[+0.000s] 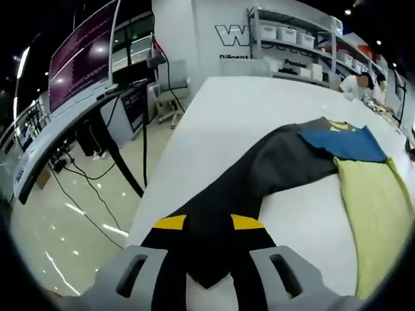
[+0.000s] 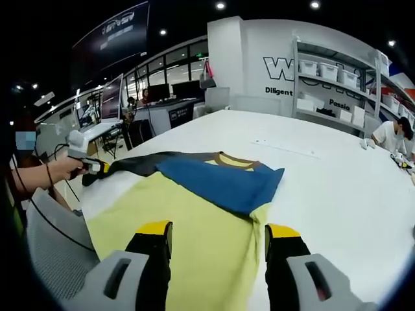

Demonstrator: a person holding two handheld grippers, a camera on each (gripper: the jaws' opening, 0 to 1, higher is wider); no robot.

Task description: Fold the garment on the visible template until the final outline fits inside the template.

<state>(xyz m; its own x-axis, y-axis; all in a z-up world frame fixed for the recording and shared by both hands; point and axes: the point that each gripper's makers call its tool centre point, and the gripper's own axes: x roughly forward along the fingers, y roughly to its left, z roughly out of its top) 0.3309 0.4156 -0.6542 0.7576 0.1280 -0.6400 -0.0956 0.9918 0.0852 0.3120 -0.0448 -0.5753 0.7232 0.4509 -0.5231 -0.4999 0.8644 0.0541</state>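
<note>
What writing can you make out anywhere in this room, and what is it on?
"W", start of big cut-off letters, on the white wall.
"Diligent", small word below it on that wall, left of the shelves.
"Passio", cut off, behind the shelves.
Dark overhead sign: lettering too blurred.
Big screen: text lines too small.
Shirt: yellow marking unreadable.

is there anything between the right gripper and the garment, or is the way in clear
Nothing visible stands in the way. The right gripper hangs with open jaws right over the yellow-green template, and the blue part of the garment lies just ahead on it. The left gripper holds the garment's dark end off to the side.
</note>
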